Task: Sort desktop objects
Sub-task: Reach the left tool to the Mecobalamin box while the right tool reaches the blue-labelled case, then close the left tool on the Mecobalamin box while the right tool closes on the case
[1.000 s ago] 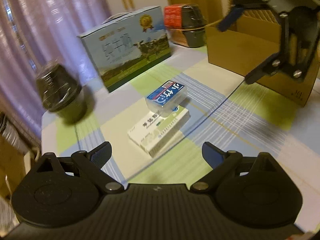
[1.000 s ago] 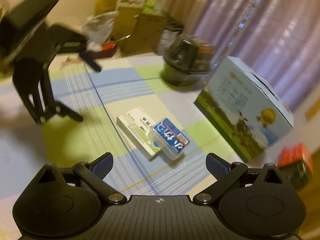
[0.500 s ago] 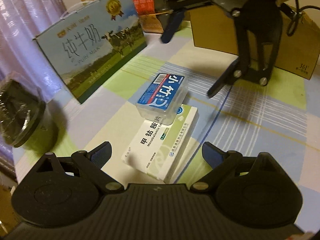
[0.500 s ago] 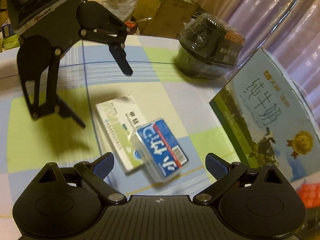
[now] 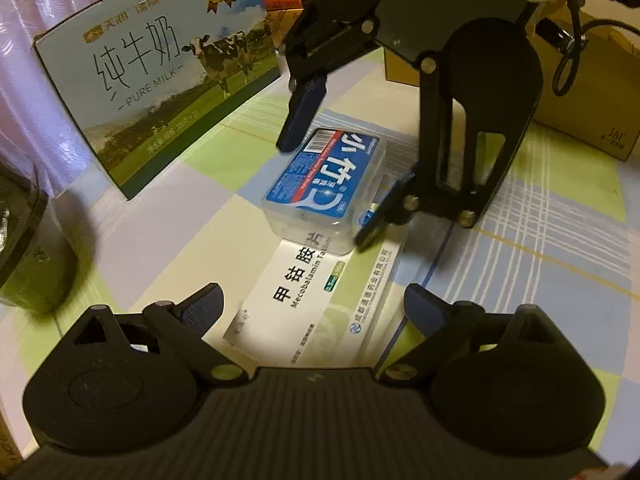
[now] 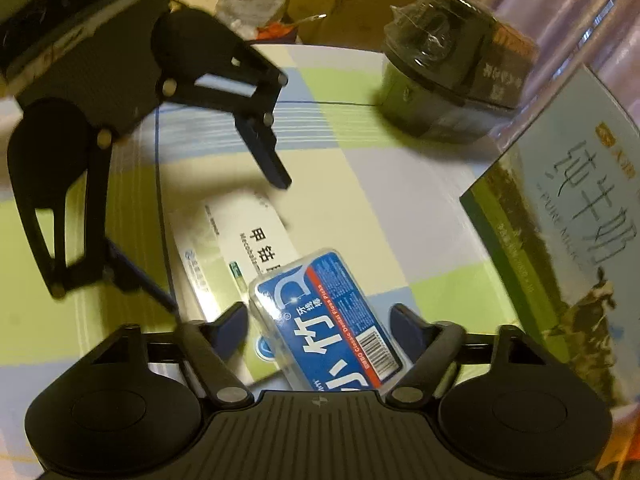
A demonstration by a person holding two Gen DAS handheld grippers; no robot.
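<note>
Left wrist view alone shows the cardboard box (image 5: 576,120); both the left gripper (image 5: 312,308) and right gripper (image 6: 320,328) gape, straddling the floss case (image 6: 324,320)

Over the last second both grippers have closed in on the stacked boxes from opposite sides. The right gripper (image 5: 326,188), earlier up by the cardboard carton, has come down so its open fingers now straddle the floss box (image 5: 326,184), one at each end. The left gripper (image 6: 230,240), earlier well back, now has its open fingers either side of the medicine box (image 5: 316,300).
</note>
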